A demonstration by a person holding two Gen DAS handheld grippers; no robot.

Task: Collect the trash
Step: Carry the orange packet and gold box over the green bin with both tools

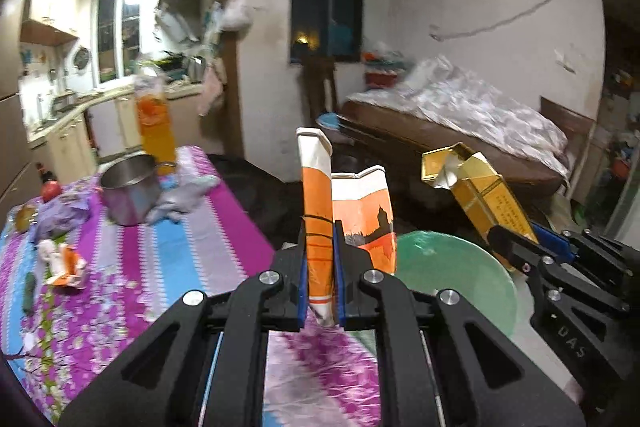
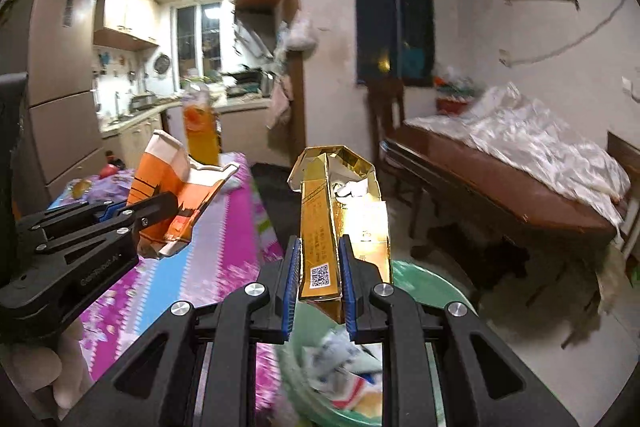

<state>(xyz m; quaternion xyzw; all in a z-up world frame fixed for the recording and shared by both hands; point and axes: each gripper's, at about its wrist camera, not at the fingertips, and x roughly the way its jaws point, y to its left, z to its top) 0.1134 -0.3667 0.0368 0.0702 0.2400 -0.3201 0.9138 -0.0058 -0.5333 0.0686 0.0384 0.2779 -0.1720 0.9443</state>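
My left gripper [image 1: 321, 269] is shut on a crumpled orange and white paper cup [image 1: 348, 203], held upright above the table's right edge. It shows in the right wrist view too [image 2: 176, 195]. My right gripper [image 2: 319, 281] is shut on a flattened gold carton [image 2: 340, 211], held above a green bin [image 2: 432, 291] with wrappers inside. The gold carton [image 1: 480, 195] and the bin [image 1: 452, 267] also show in the left wrist view, to the right of the cup. More trash lies on the table: a crumpled orange and white wrapper [image 1: 62, 263] and purple wrappers [image 1: 60, 215].
The table has a pink, blue and white floral cloth [image 1: 168, 259]. On it stand a steel pot [image 1: 128, 189], an orange drink bottle [image 1: 154, 123], a red fruit [image 1: 51, 190] and a white crumpled cloth [image 1: 180, 199]. A bed [image 2: 516, 163] stands at the right, a kitchen behind.
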